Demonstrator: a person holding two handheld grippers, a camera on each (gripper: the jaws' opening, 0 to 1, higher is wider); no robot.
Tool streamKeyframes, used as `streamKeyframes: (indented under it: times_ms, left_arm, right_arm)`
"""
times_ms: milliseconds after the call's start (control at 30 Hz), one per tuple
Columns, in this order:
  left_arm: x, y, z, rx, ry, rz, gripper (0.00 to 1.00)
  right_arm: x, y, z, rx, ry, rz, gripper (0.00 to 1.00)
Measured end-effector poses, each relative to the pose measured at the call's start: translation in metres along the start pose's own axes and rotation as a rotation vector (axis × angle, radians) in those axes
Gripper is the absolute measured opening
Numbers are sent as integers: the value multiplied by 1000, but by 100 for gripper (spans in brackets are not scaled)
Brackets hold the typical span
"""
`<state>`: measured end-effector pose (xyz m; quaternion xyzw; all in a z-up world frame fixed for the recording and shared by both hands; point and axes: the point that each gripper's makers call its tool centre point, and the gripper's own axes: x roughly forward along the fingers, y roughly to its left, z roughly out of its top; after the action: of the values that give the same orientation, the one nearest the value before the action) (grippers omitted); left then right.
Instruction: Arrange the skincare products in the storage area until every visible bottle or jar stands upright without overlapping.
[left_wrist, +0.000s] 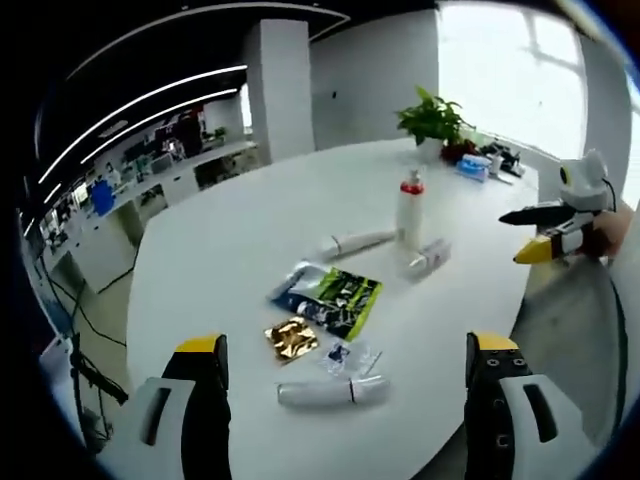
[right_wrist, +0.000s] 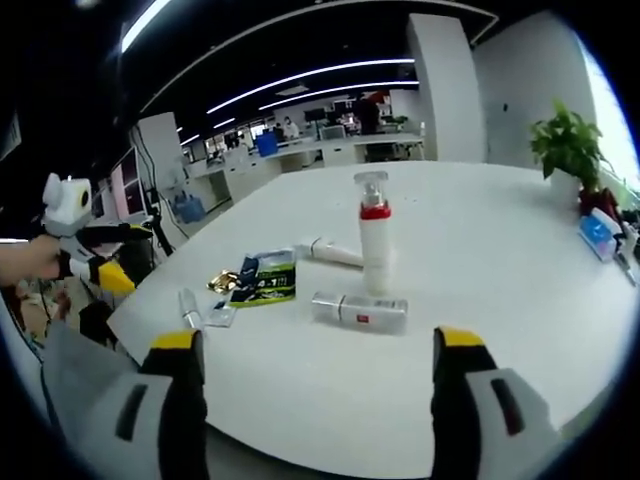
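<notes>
Skincare products on the desk (left_wrist: 250, 230), both claws open and empty.
One bottle (right_wrist: 375, 245) stands; three tubes (right_wrist: 359, 311) lie flat, needing uprighting; left claw (left_wrist: 345, 365) and right claw (right_wrist: 318, 350) hover clear.

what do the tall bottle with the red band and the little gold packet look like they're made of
The tall bottle looks like glossy white plastic: opaque, smooth body, a red collar and a clear cap that light passes through. It could be coated glass; the look leaves that open. The gold packet seems to be metallic foil: crinkled, with bright mirror-like glints. Both lie on a matte white table.
</notes>
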<state>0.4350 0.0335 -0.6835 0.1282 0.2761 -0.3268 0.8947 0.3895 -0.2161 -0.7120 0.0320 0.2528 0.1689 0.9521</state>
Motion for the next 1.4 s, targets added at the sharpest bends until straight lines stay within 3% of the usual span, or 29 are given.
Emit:
streamKeyframes:
  times_ms: [300, 900, 1067, 1267, 1400]
  left_arm:
    - [23, 3, 30, 119, 36, -78, 97]
    - [82, 0, 69, 337, 96, -225, 97]
    - [103, -4, 76, 371, 112, -264, 96]
    - [132, -5, 71, 415, 160, -300, 95]
    - [150, -4, 69, 347, 199, -325, 94]
  right_arm:
    - [-1, -4, 2, 25, -15, -14, 95]
    - [0, -7, 1, 39, -11, -33, 92]
    - [0, -7, 0, 37, -5, -33, 91]
    - [1, -7, -1, 43, 3, -34, 89]
    - [2, -7, -3, 45, 10, -30, 89]
